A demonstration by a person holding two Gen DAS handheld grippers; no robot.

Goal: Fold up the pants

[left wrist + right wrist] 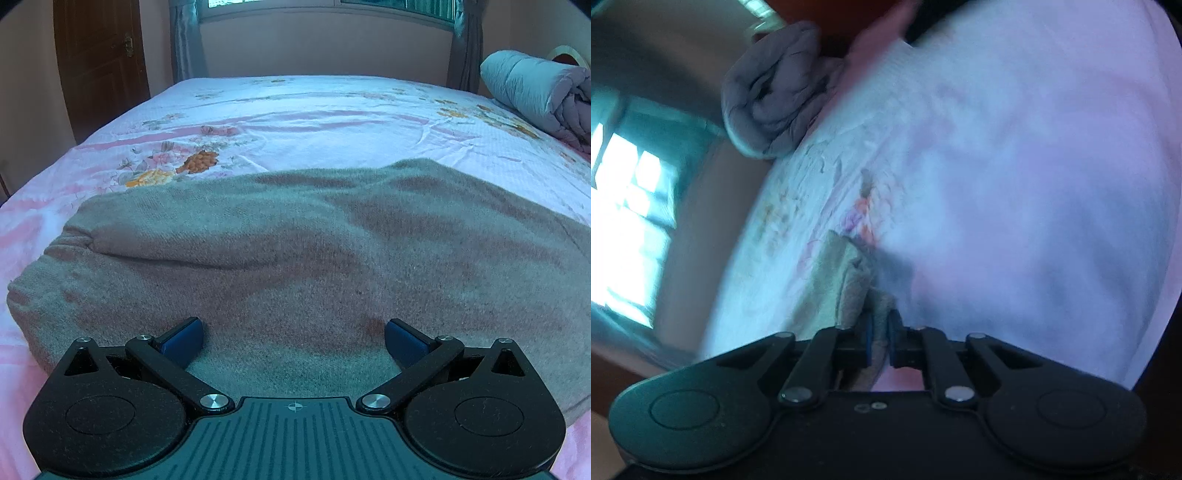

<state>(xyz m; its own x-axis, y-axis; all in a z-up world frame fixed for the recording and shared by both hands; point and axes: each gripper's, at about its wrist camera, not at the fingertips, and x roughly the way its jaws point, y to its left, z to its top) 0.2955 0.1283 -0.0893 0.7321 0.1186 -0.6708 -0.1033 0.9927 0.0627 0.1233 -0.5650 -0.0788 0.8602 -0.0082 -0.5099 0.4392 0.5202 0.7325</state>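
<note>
Nearest the lens in the left wrist view is the left gripper [293, 341], its black linkage arms spread and its two blue pads [183, 341] standing wide apart with nothing pinched between them; the jaws are plainly open and pitched down toward the cloth. Directly under and ahead of those pads lies the pants [295, 251], a grey-brown knitted garment spread in a broad folded slab on the bed [295, 122], its rounded fold edge to the left of the gripper and its far edge running off to the right. Beyond the pants the floral pink and white sheet stretches away from the gripper, with a dark wooden door [99, 62] far ahead to the left, curtains [186, 40] under a window straight ahead, and a rolled grey quilt [535, 92] far ahead to the right. In the right wrist view, which is blurred and rolled to one side, the right gripper [880, 341] has its blue pads drawn close together, clamped on a bunched edge of the pants [842, 284], which rises from the jaws just ahead and to their left. Past it lies the pale sheet, with the quilt [775, 92] far ahead to the left beside a bright window [628, 229]. No containers appear in either view.
</note>
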